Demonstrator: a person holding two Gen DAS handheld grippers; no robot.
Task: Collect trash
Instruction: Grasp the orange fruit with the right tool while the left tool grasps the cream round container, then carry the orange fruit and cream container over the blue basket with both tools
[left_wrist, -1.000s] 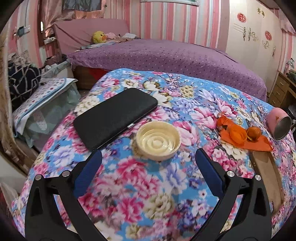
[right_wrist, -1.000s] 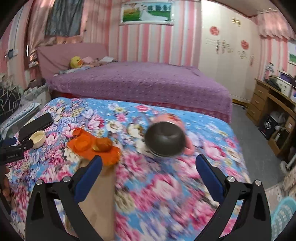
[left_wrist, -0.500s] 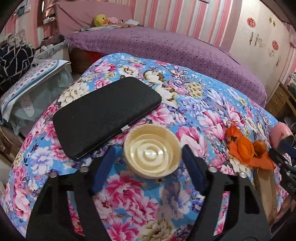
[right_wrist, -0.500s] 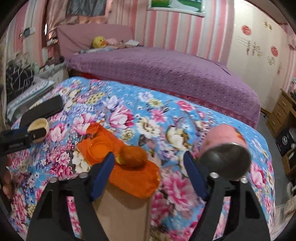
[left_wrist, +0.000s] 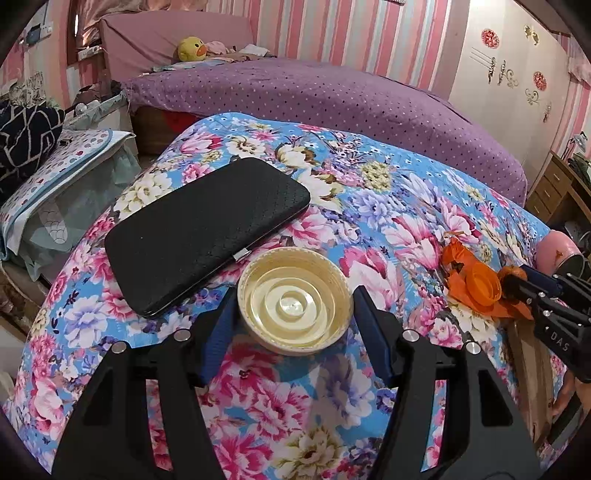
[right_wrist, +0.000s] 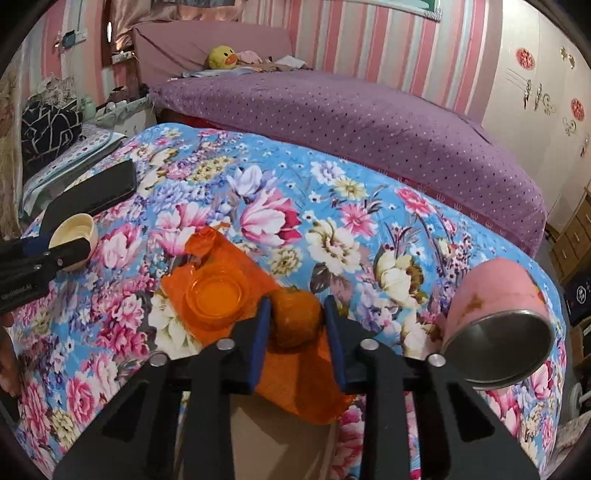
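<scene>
A cream round lid (left_wrist: 294, 300) lies on the floral tablecloth (left_wrist: 369, 206). My left gripper (left_wrist: 293, 306) has closed around it, both blue pads touching its rim. The lid also shows in the right wrist view (right_wrist: 74, 236). A small orange fruit (right_wrist: 294, 319) sits on an orange plastic sheet (right_wrist: 258, 295) beside an orange plastic lid (right_wrist: 216, 295). My right gripper (right_wrist: 294, 317) has closed around the fruit, pads at both sides. The right gripper also shows in the left wrist view (left_wrist: 517, 284).
A black wallet (left_wrist: 207, 232) lies just left of the cream lid. A pink metal cup (right_wrist: 495, 317) lies on its side at the right. A brown board (right_wrist: 277, 443) lies under the orange sheet. A purple bed (left_wrist: 314, 96) stands behind the table.
Both grippers moved forward and narrowed: the left closed around the cream lid, the right swung from the pink cup to the orange fruit and closed around it.
</scene>
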